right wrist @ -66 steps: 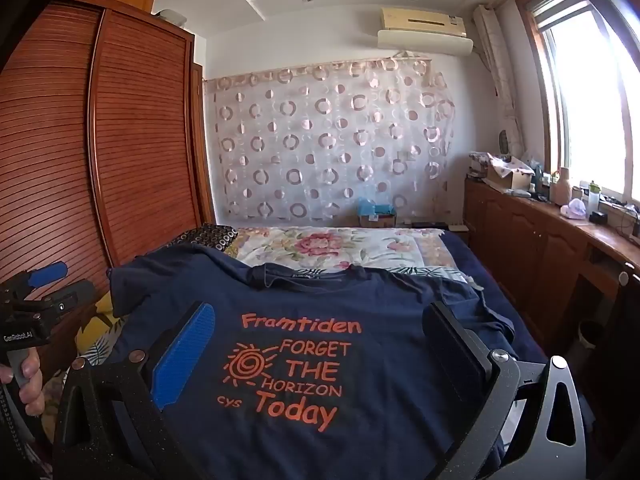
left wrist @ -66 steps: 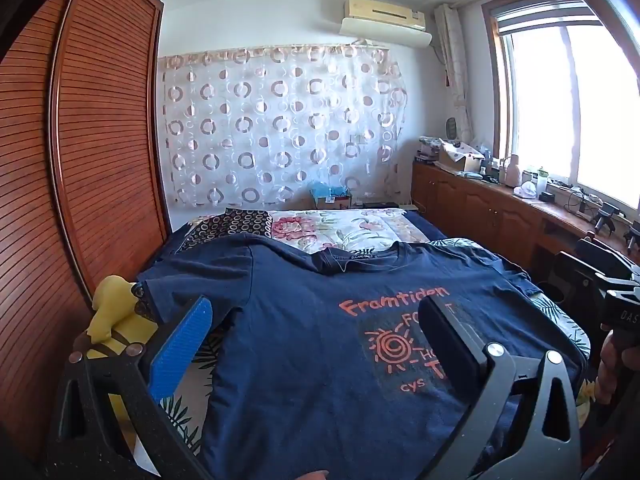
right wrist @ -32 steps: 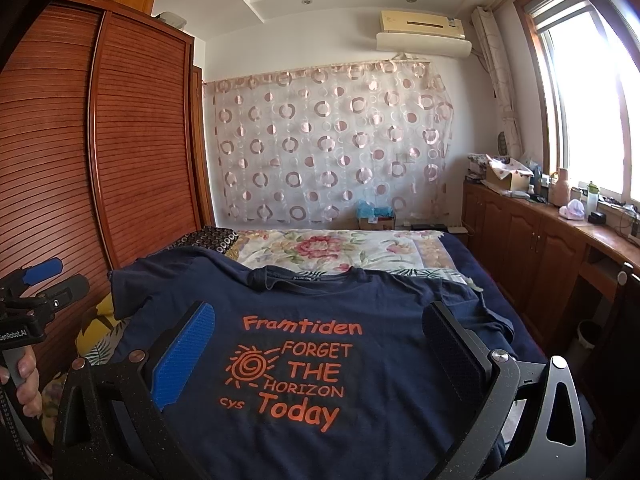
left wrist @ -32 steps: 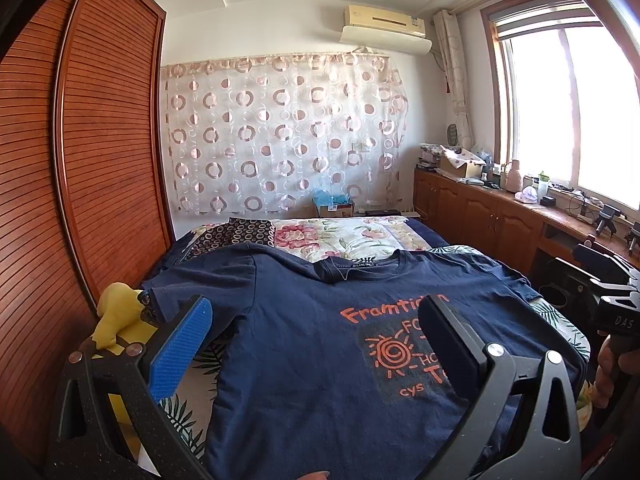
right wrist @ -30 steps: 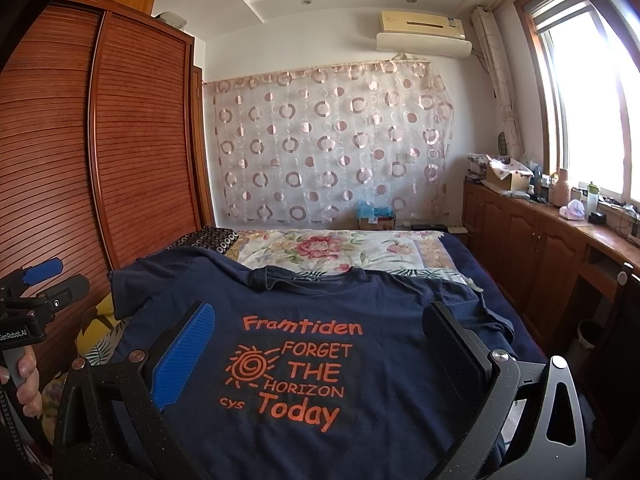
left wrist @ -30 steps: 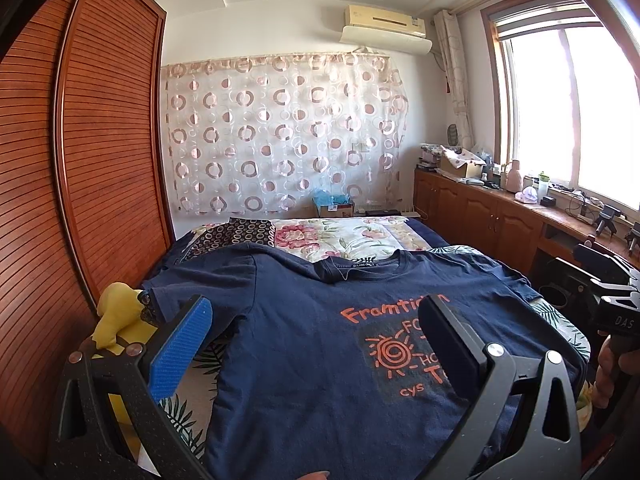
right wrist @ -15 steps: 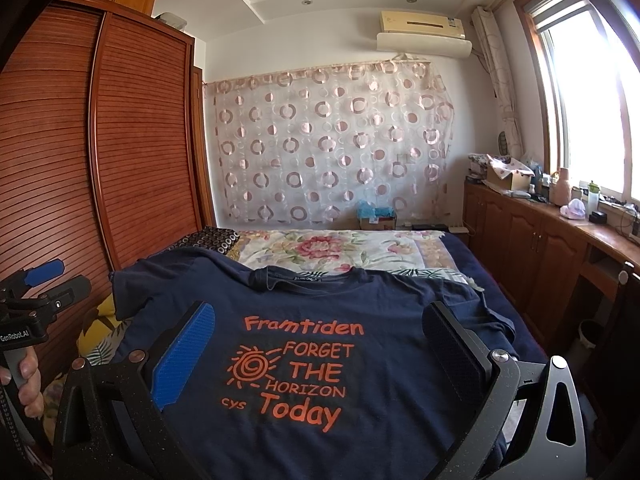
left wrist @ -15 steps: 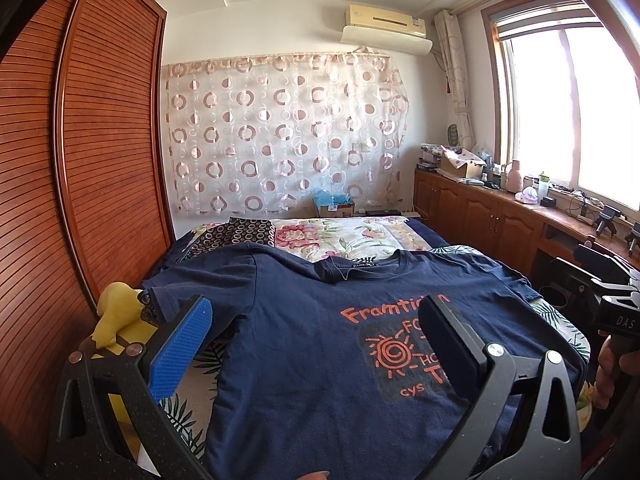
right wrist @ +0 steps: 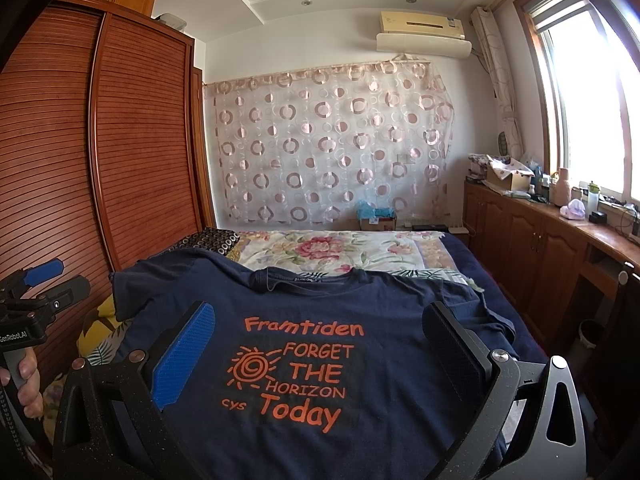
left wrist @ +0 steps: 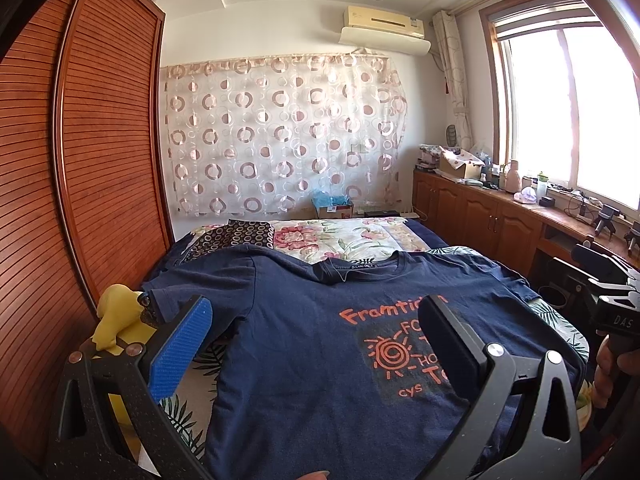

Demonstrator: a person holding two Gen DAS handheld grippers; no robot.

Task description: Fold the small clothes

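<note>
A navy T-shirt [left wrist: 304,344] with orange lettering lies spread flat, front up, on the bed, collar at the far end. In the right wrist view the same T-shirt [right wrist: 328,368] fills the foreground. My left gripper [left wrist: 316,320] hangs open above the shirt's left half, nothing between its fingers. My right gripper [right wrist: 320,320] is open too, over the printed chest, holding nothing. Each gripper shows in the other's view: the right one [left wrist: 612,300] at the far right edge, the left one [right wrist: 44,280] at the far left, each held in a hand.
A floral bedspread [right wrist: 336,252] covers the far end of the bed. A slatted wooden wardrobe [left wrist: 80,168] runs along the left. A yellow stuffed toy [left wrist: 114,320] sits by the shirt's left sleeve. Low wooden cabinets [right wrist: 540,248] with clutter line the right wall under the window.
Both cameras tilted up slightly about two seconds ago; since then the grippers and the shirt have stayed still.
</note>
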